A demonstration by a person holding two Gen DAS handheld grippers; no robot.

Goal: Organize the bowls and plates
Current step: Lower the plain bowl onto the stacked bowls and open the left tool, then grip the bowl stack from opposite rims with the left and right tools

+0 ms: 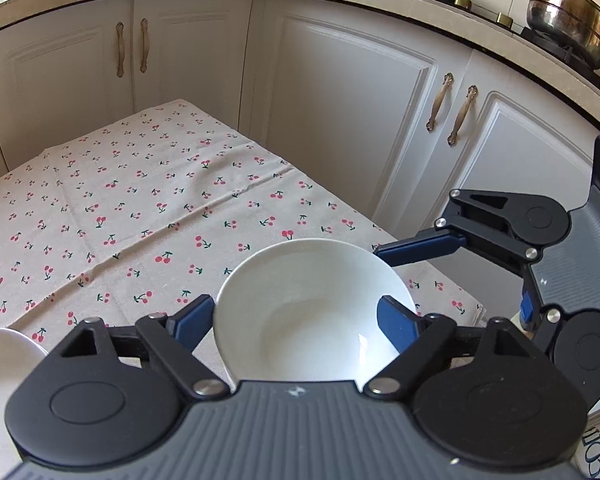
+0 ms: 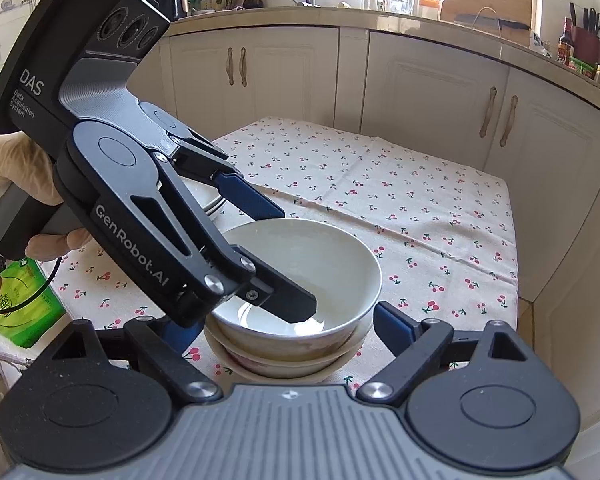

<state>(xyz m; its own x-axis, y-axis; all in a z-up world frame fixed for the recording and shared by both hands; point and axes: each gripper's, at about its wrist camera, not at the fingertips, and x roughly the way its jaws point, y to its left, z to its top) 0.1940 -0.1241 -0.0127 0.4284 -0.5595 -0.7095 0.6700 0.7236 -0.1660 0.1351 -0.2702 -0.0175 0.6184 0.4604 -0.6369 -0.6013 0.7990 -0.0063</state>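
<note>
1. Left wrist view, nearest: the left gripper (image 1: 296, 318) has black ribbed housing, round black hinge discs and blue rubbery pads. Its jaws stand wide apart around one side of the top bowl (image 1: 314, 310); the left pad sits outside the rim at 9 o'clock and the right pad lies inside the hollow at 3 o'clock. I cannot tell whether either pad presses the wall

2. The top bowl is smooth, glossy white and round, with a deep curved hollow

3. At 8 o'clock, a curved slice of another white dish (image 1: 4, 354) shows at the frame edge

4. At 3 o'clock, the right gripper (image 1: 452, 276) has its jaws spread wide; one blue finger (image 1: 420, 249) reaches toward the bowl's rim, but contact is unclear

5. Right wrist view, nearest: the stack (image 2: 288, 344) stands between the right gripper's open fingers, with the top bowl nested in a lower bowl (image 2: 284, 362), apparently on a shallow plate

6. At 10 o'clock, a pale gloved hand (image 2: 18, 176) holds the left gripper's handle

7. Behind that gripper's fingers, further pale dishes (image 2: 208, 198) are partly hidden

8. Farther out, a creased, matte tablecloth (image 2: 400, 208) printed with small red cherries covers the table

9. Farthest, at 12 o'clock, panelled cream cabinet doors (image 2: 428, 92) carry slim brass handles beneath a stone counter
</note>
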